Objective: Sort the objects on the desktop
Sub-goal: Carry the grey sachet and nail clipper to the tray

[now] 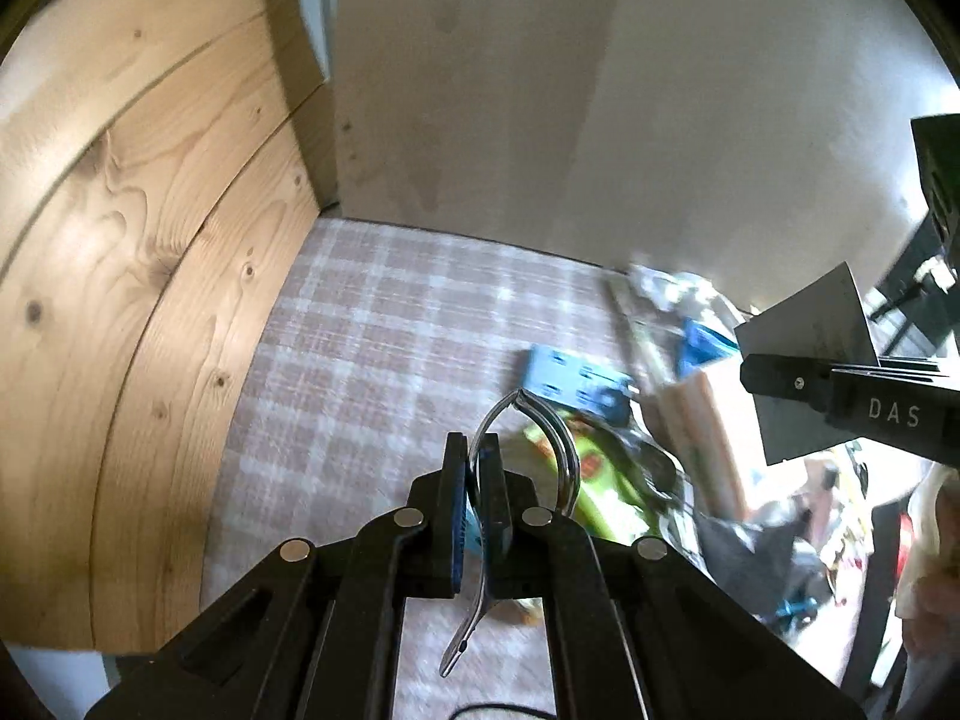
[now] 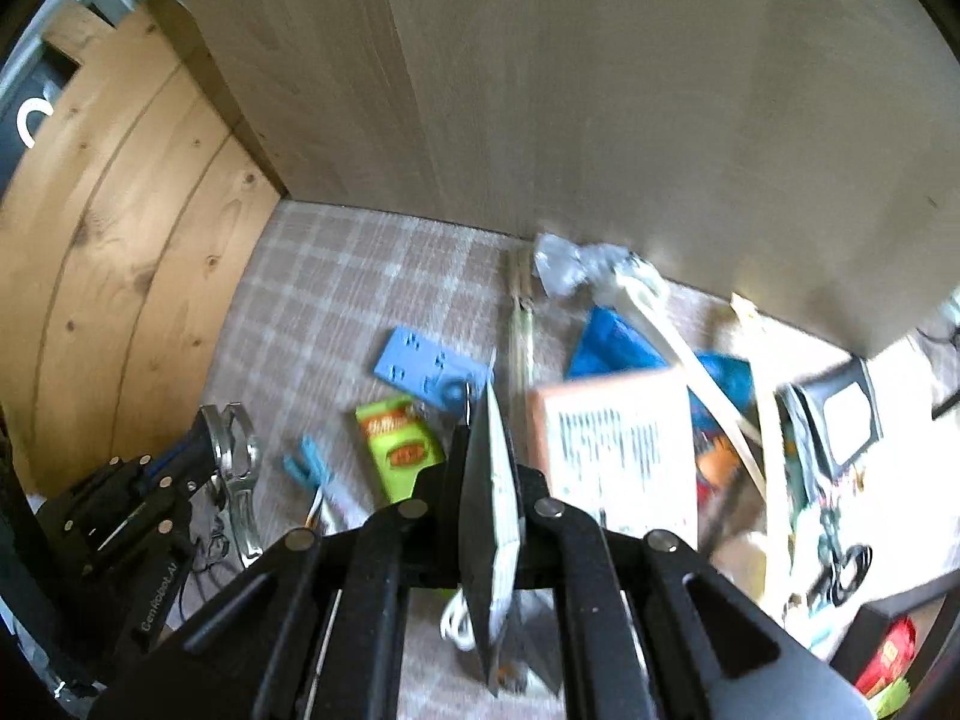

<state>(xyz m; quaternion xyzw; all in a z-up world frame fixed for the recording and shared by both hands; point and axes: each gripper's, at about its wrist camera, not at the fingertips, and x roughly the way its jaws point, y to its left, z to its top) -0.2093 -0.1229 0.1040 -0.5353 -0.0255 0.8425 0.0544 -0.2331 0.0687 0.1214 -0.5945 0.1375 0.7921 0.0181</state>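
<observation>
My left gripper (image 1: 474,468) is closed on a metal clip-like tool (image 1: 543,432), a curved, sprung piece of bright steel; one limb is pinched between the pads, the arched part stands up past the fingertips, and the tail hangs down below the jaws. From the right wrist view the same tool (image 2: 237,456) shows at the tip of the left gripper (image 2: 207,450), raised clear of the checked tablecloth (image 1: 360,330). My right gripper (image 2: 489,450) is clamped on a thin dark booklet with white pages (image 2: 489,504), held edge-on and upright between the pads; in the left wrist view the booklet (image 1: 810,330) sticks up from the right gripper (image 1: 780,375). Below both tools, on the cloth, lie a blue flat plastic piece (image 2: 429,369), a green snack packet (image 2: 399,444) just beside it, and a small light-blue item (image 2: 309,465) near the packet; blur prevents closer identification. An orange-edged printed box (image 2: 618,450) stands to the right, with a blue bag (image 2: 618,348) and crumpled clear wrapping (image 2: 564,264) behind it toward the pale back panel (image 2: 540,90). A knotty pine board wall (image 1: 120,240) closes the left side.
</observation>
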